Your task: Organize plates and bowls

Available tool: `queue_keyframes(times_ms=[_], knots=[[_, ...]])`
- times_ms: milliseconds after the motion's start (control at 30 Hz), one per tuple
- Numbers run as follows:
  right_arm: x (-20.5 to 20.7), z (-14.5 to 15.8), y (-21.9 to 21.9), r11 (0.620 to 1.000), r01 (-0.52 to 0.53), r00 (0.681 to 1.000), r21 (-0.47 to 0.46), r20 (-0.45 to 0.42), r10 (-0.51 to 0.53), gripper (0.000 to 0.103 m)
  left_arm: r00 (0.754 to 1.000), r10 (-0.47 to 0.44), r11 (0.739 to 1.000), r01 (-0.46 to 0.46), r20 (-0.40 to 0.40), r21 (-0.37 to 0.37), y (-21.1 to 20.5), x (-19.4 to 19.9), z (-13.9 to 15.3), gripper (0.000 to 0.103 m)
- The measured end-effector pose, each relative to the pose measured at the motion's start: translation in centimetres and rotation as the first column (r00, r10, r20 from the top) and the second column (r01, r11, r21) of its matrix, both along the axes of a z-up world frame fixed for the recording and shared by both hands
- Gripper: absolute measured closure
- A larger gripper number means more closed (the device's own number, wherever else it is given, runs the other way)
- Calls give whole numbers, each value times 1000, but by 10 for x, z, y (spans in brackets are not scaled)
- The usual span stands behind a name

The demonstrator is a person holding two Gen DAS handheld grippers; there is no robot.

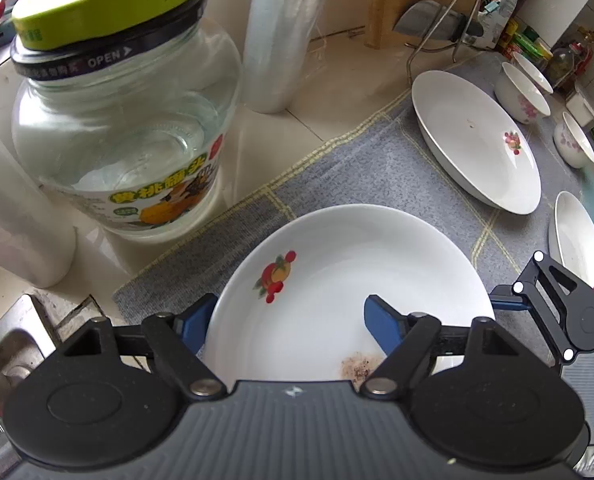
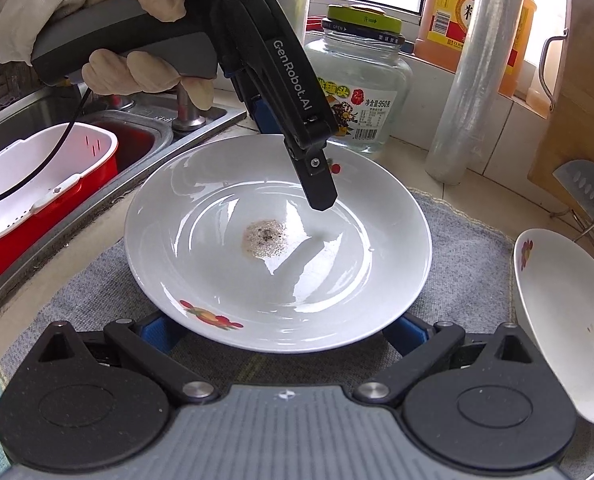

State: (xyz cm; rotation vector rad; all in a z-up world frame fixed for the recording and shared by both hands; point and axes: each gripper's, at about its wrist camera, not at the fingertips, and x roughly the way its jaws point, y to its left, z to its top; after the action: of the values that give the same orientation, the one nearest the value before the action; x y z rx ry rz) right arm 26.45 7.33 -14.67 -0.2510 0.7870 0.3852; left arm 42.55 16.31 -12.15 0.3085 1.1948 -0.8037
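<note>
A white deep plate [image 1: 337, 272] [image 2: 225, 264] with fruit prints and a brown stain at its centre lies on the grey mat [image 1: 357, 168]. My left gripper [image 1: 289, 320] [image 2: 293, 160], in a gloved hand, straddles its rim. One blue finger [image 1: 381, 328] presses the inside and the other sits behind the rim. My right gripper [image 2: 283, 332] stands open at the opposite rim, its fingertips hidden under the plate. A second plate [image 1: 477, 140] [image 2: 569, 328], a third plate [image 1: 581, 240] and flowered bowls [image 1: 523, 98] [image 1: 575, 144] stand further along the mat.
A glass jar [image 1: 117, 120] [image 2: 361, 92] and a cling-film roll [image 1: 281, 36] stand close behind the plate. The sink holds a red basin with a white basket [image 2: 45, 184]. A cutting board with a cleaver [image 1: 429, 20] and several bottles line the back.
</note>
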Motion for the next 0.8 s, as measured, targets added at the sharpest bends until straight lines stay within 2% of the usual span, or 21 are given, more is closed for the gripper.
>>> queue_keyframes(times_ms=[400,800], knots=[[-11,7,-2,1000,-24,1000,-5,-10,24,0,1000,5,1000,-5,2,-16,6,-17,8,25],[-47,18,-9,998,-61,998,8,-17,61,0,999,30,999,-29,20,-26,2,-60,21,25]])
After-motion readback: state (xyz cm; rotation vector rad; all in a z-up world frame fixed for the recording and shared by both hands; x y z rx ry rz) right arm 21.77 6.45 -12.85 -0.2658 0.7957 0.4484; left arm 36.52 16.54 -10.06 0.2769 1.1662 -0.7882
